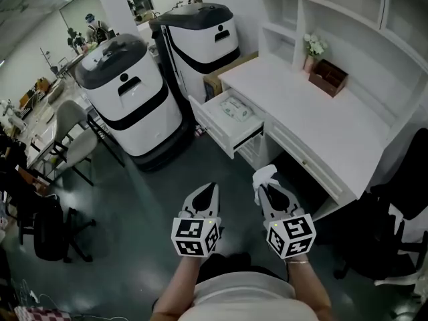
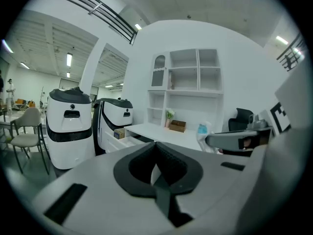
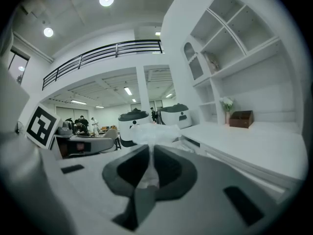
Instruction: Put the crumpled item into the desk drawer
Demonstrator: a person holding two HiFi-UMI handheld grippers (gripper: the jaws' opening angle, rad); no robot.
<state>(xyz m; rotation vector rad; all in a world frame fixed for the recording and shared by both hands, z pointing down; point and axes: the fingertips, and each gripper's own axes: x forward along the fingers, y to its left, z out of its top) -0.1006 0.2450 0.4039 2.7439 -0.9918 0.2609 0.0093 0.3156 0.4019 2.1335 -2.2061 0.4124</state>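
Two grippers sit low over the floor, short of the desk [image 1: 334, 126]. Right gripper [image 1: 263, 189]: clenched on the crumpled item [image 1: 265, 175], a white wad poking past the jaw tips, its lower part hidden between the jaws. Left gripper [image 1: 212, 190]: jaws closed together, nothing between them. Desk drawer [image 1: 215, 127] stands open. A pale packet [image 1: 235, 107] lies inside, its print unreadable.

The head view looks steeply down from above the person, taking in the left claw [image 1: 210, 188], the right claw [image 1: 265, 187], the floor [image 1: 134, 206] and the white desk [image 1: 334, 126] at right. Each claw view sits close behind its own jaws, facing level across the room. All three views share the desk and the shelves [image 1: 294, 12] above it.
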